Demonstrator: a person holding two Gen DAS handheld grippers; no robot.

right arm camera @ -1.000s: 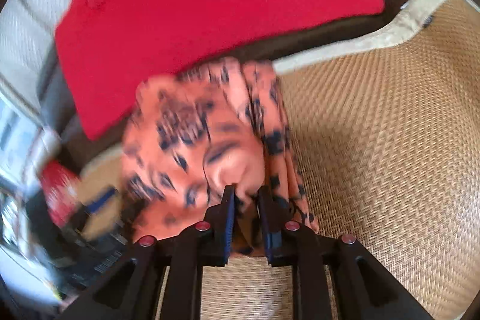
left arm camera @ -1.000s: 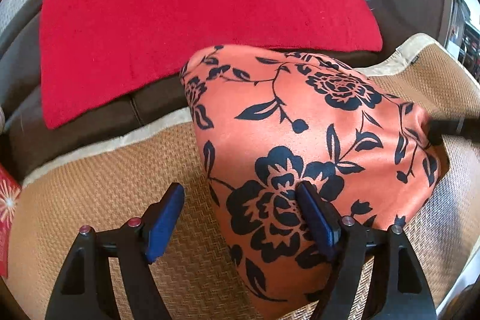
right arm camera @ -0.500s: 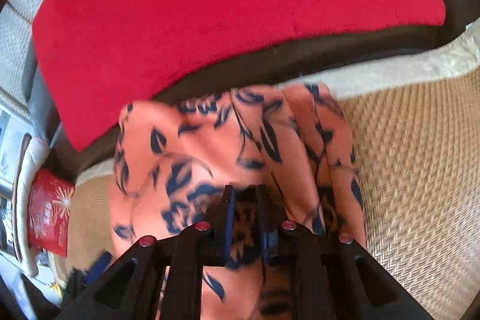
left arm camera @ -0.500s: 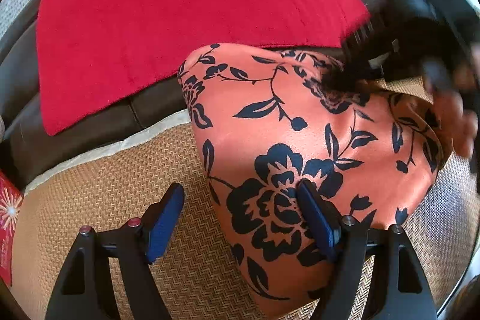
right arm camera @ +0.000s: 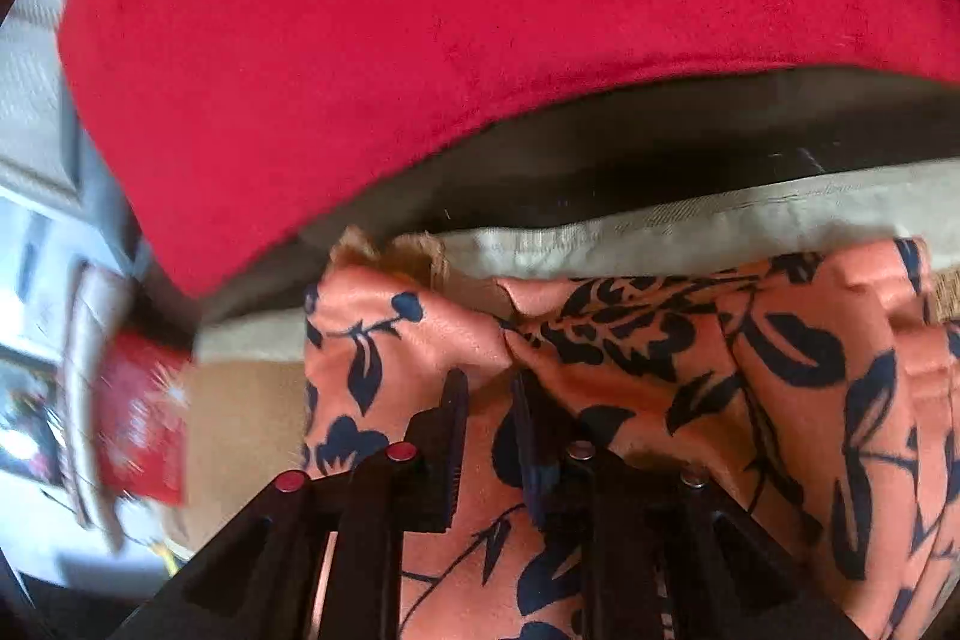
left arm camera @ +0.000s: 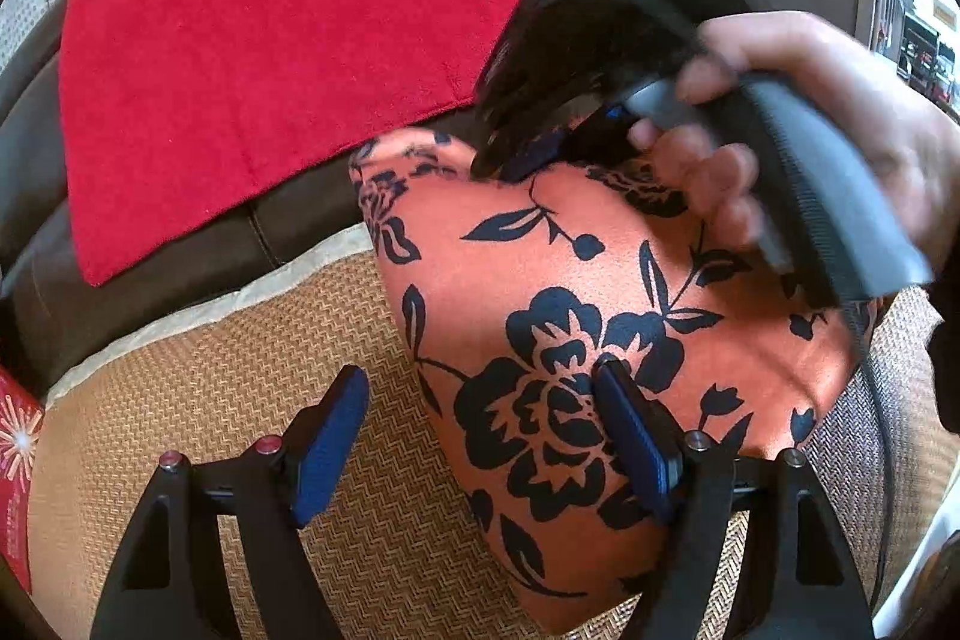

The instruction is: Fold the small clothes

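An orange garment with a dark floral print (left arm camera: 600, 280) lies on the woven mat (left arm camera: 240, 370). My left gripper (left arm camera: 480, 382) hangs open over its near-left edge, one blue pad above the fabric and the other above the mat, nothing gripped. A hand (left arm camera: 840, 100) holds my right gripper (left arm camera: 498, 166) at the garment's far edge. In the right wrist view the right gripper (right arm camera: 489, 382) is shut on a bunched fold of the garment (right arm camera: 780, 370), and the cloth puckers at its tips.
A large red cloth (left arm camera: 300, 40) covers the brown sofa back (left arm camera: 282, 220) behind the mat and fills the top of the right wrist view (right arm camera: 420, 10). A red printed box (left arm camera: 15, 460) sits at the mat's left edge. A black cable (left arm camera: 876, 430) trails at right.
The right gripper has carried its pinched fold leftward and down across the garment, coming into the left wrist view with the hand. The left gripper has stayed put and open.
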